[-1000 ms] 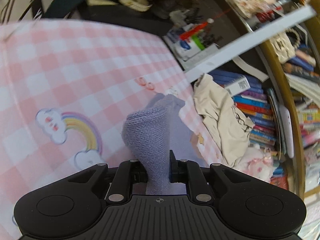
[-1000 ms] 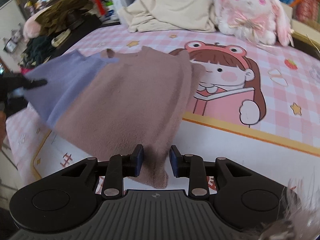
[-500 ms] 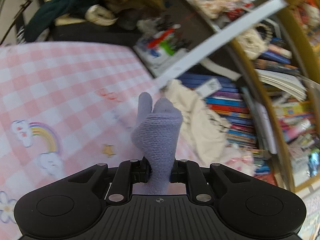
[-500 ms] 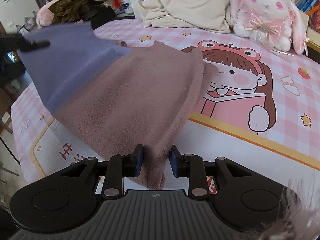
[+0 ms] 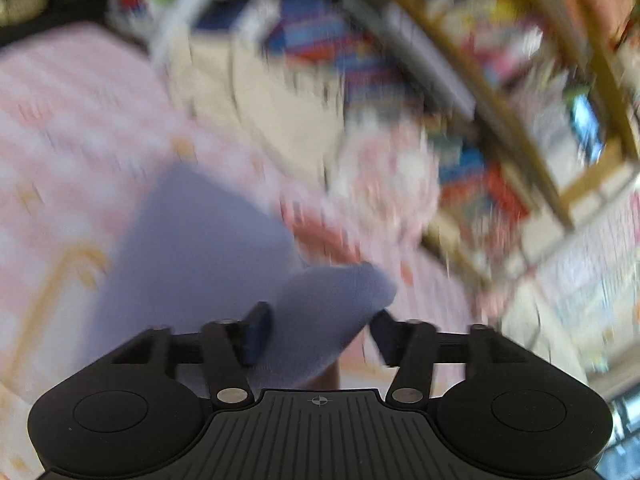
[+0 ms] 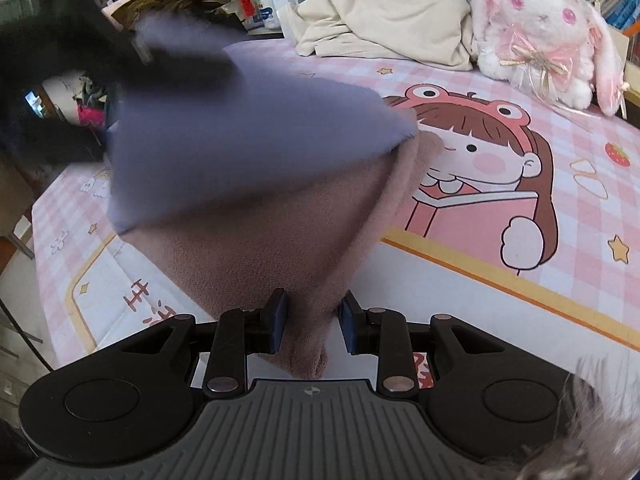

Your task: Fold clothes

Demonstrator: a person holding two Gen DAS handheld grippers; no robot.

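Garment: mauve, lilac lining; spans bed from near corner up to far left. Right gripper clamps near corner. Left gripper, far left end, jaws opening, lilac fold loose between them. Right is nearer.

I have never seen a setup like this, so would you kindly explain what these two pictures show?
A person holds a two-finger gripper in each hand; each picture comes from a camera looking along one gripper's fingers. The right gripper pinches the brown end of a purple-and-brown garment over a pink cartoon bedsheet. The left gripper, blurred by motion, is opening its fingers around the purple end. A beige garment and a plush rabbit lie at the back.
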